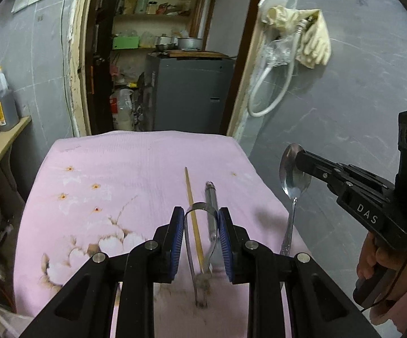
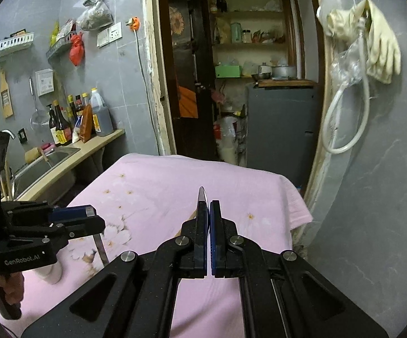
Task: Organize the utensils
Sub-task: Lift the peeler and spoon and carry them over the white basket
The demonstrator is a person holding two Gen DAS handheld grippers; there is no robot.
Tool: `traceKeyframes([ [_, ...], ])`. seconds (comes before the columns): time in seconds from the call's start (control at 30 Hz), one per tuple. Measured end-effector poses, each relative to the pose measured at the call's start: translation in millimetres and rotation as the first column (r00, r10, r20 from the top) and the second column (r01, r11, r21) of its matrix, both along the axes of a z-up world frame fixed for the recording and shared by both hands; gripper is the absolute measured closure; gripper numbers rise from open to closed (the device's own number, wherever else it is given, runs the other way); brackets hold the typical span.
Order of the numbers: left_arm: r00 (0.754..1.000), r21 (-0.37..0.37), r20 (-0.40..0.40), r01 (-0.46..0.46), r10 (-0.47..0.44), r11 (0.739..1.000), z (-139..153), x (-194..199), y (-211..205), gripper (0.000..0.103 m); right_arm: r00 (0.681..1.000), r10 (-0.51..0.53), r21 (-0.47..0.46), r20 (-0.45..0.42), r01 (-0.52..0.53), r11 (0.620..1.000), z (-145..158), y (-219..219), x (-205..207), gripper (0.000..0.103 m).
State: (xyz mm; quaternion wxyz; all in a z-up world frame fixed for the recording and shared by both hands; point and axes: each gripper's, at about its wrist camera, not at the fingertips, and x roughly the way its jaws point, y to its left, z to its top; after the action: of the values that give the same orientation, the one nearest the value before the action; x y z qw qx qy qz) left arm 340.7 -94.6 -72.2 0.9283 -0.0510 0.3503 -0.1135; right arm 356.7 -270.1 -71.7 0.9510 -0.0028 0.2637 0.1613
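Above the pink floral cloth-covered counter (image 1: 124, 169), shiny metal tongs (image 1: 200, 242) are gripped lengthwise by the left gripper (image 1: 199, 242); a silver steel spoon (image 1: 293, 180), bowl uppermost, is clamped by the right gripper (image 2: 209, 236); a wooden chopstick (image 1: 193, 211) lies beneath the left jaws.

The right tool (image 2: 209, 225) fills the lower middle of the right wrist view, its two black fingers with blue pads (image 2: 216, 250) pressed nearly together on the thin edge of a spoon (image 2: 202, 193), whose metal tip pokes out just past the fingertips. Below it lies a pink floral cloth (image 2: 158, 186) covering the table. At the left edge the left tool (image 2: 88, 217) reaches in sideways, and a flat metal strip (image 2: 101, 246) hangs down from it toward the cloth. Behind, bottles (image 2: 96, 115) stand on a counter beside a steel sink (image 2: 54, 155), and pale rubber gloves (image 2: 381, 53) hang on the grey wall at right.
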Motion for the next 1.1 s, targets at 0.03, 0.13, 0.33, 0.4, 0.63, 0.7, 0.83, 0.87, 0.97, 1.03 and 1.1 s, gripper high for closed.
traceKeyframes([
  [0.03, 1.0, 0.0, 0.001, 0.007, -0.007, 1.0, 1.8, -5.2, 0.0, 0.08, 1.0, -0.014, -0.003, 0.002, 0.014, 1.0, 4.8, 1.4, -8.4, 0.101],
  [0.13, 1.0, -0.005, 0.001, 0.028, -0.028, 1.0, 5.7, -22.2, 4.9, 0.08, 0.999, -0.047, 0.007, 0.017, 0.047, 0.999, 15.2, 3.5, -26.3, 0.101],
  [0.33, 0.998, -0.065, 0.036, 0.047, -0.045, 0.997, 28.0, -49.4, 24.6, 0.08, 0.992, -0.082, 0.034, 0.095, 0.079, 0.996, 54.8, 21.6, -57.0, 0.101],
  [0.4, 0.996, -0.072, 0.073, 0.061, -0.056, 0.996, 45.0, -60.2, 34.1, 0.08, 0.986, -0.083, 0.039, 0.146, 0.079, 0.996, 75.8, 34.2, -69.3, 0.101],
  [0.63, 0.991, -0.071, 0.128, 0.053, -0.044, 0.996, 99.4, -87.7, 77.0, 0.08, 0.957, -0.07, 0.06, 0.282, 0.056, 0.997, 127.8, 89.0, -100.3, 0.101],
  [0.7, 0.99, -0.079, 0.138, 0.04, -0.029, 0.996, 113.6, -96.2, 96.2, 0.08, 0.948, -0.063, 0.066, 0.312, 0.044, 0.997, 138.4, 105.7, -107.4, 0.101],
  [0.83, 0.984, -0.097, 0.179, 0.014, 0.003, 0.995, 140.4, -117.2, 135.0, 0.08, 0.929, -0.037, 0.072, 0.367, 0.012, 0.997, 155.6, 141.2, -121.0, 0.101],
  [0.87, 0.981, -0.093, 0.193, 0.006, 0.012, 0.996, 147.0, -122.0, 142.7, 0.08, 0.925, -0.028, 0.073, 0.379, 0.0, 0.997, 158.5, 151.2, -124.2, 0.101],
  [0.97, 0.969, -0.069, 0.24, -0.034, 0.05, 0.997, 165.0, -139.8, 168.9, 0.08, 0.914, -0.007, 0.072, 0.407, -0.024, 0.997, 161.4, 177.7, -131.5, 0.101],
  [1.03, 0.962, -0.05, 0.26, -0.071, 0.082, 0.996, 172.7, -148.0, 185.3, 0.08, 0.907, 0.008, 0.075, 0.42, -0.043, 0.996, 159.7, 192.4, -133.8, 0.101],
  [1.1, 0.956, -0.033, 0.273, -0.103, 0.108, 0.994, 175.4, -153.7, 198.1, 0.08, 0.905, 0.025, 0.07, 0.424, -0.06, 0.996, 154.4, 207.4, -134.3, 0.101],
])
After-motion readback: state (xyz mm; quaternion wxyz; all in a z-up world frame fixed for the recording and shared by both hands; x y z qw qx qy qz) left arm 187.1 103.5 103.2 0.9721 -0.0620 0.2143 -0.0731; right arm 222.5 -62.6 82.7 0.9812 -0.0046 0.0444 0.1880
